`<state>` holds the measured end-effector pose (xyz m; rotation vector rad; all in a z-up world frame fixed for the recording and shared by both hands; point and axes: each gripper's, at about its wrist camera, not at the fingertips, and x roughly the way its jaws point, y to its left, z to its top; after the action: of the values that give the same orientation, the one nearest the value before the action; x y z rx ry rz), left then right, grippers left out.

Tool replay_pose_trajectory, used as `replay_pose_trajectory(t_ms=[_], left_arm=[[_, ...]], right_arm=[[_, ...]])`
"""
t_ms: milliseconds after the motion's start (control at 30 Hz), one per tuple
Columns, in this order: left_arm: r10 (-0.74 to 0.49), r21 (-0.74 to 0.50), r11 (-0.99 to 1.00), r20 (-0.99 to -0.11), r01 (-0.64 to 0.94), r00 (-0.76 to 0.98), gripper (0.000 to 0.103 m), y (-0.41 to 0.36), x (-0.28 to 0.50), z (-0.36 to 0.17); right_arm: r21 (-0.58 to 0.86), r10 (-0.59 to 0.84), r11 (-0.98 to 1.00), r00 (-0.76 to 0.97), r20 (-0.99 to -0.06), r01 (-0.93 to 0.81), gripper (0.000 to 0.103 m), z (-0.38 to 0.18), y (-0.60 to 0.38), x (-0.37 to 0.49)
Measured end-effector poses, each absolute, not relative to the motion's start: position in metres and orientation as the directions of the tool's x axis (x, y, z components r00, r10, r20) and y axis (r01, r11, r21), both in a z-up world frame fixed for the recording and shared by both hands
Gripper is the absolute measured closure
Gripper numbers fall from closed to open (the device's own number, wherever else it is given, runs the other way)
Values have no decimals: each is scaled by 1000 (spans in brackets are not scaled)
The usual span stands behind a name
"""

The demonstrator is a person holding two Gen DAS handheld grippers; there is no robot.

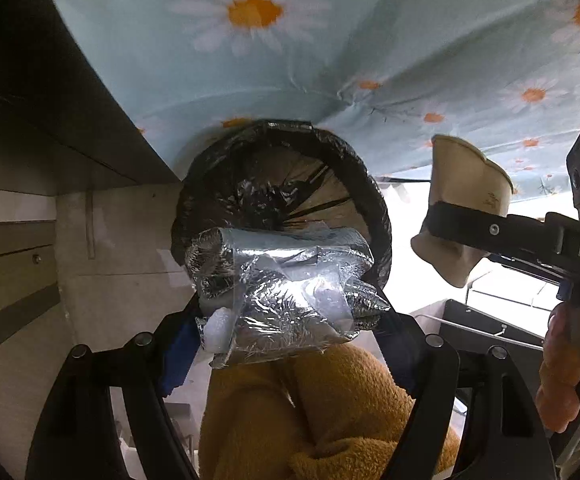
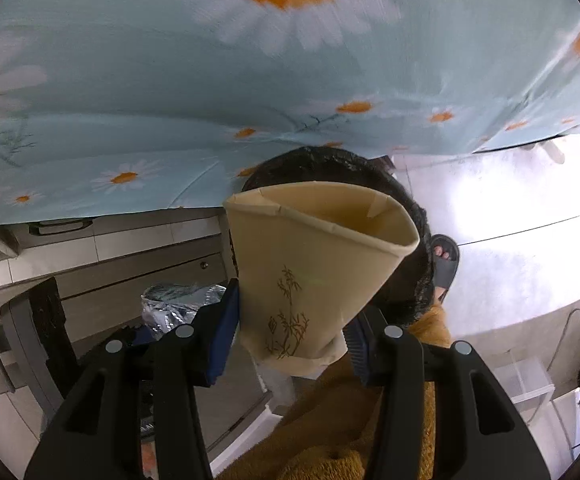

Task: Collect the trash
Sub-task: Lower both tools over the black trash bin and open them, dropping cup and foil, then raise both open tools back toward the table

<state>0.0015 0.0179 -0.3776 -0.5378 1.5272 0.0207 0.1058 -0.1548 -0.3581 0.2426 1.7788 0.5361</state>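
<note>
My left gripper (image 1: 286,320) is shut on a crumpled silver foil wrapper (image 1: 282,288) and holds it just over the open mouth of a bin with a black liner (image 1: 377,208). My right gripper (image 2: 293,336) is shut on a squashed beige paper cup (image 2: 313,264) with a bamboo print, above the same bin (image 2: 421,280). In the left wrist view the cup (image 1: 465,196) and the right gripper (image 1: 453,220) hang to the right of the bin. The foil wrapper shows in the right wrist view (image 2: 178,304) at lower left.
A light blue daisy-print cloth (image 1: 270,48) hangs off the table edge above the bin. An orange plush cloth (image 1: 317,412) lies below the grippers. Grey cabinet drawers (image 2: 130,276) stand at left. A sandalled foot (image 2: 445,264) rests on the shiny floor at right.
</note>
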Motion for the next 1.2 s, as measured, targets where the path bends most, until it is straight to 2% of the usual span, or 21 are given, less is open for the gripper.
replay_pose_trajectory(t_ms=[267, 333, 400, 533, 800, 1000, 1200], left_arm=[[-317, -317, 880, -947, -355, 59, 25, 19, 6, -395], [-289, -280, 873, -957, -400, 39, 19, 24, 5, -401], [-306, -288, 850, -952, -442, 31, 15, 30, 3, -408], [-291, -270, 849, -956, -455, 25, 11, 33, 0, -410], [-277, -266, 845, -960, -464, 46, 11, 36, -1, -398], [-282, -283, 856, -957, -433, 68, 11, 30, -3, -360], [-251, -278, 893, -960, -355, 120, 11, 30, -12, -295]], right_arm=[[498, 459, 863, -280, -843, -83, 52, -381, -160, 104], [516, 479, 854, -288, -829, -65, 30, -384, -164, 103], [524, 498, 852, -275, -823, -24, 25, -386, -168, 107], [535, 519, 845, -257, -815, 10, 25, -384, -175, 112], [526, 503, 850, -247, -828, -32, 25, -366, -174, 113], [529, 506, 846, -214, -836, -67, 25, -325, -175, 108], [539, 514, 832, -178, -839, -135, 25, -265, -175, 97]])
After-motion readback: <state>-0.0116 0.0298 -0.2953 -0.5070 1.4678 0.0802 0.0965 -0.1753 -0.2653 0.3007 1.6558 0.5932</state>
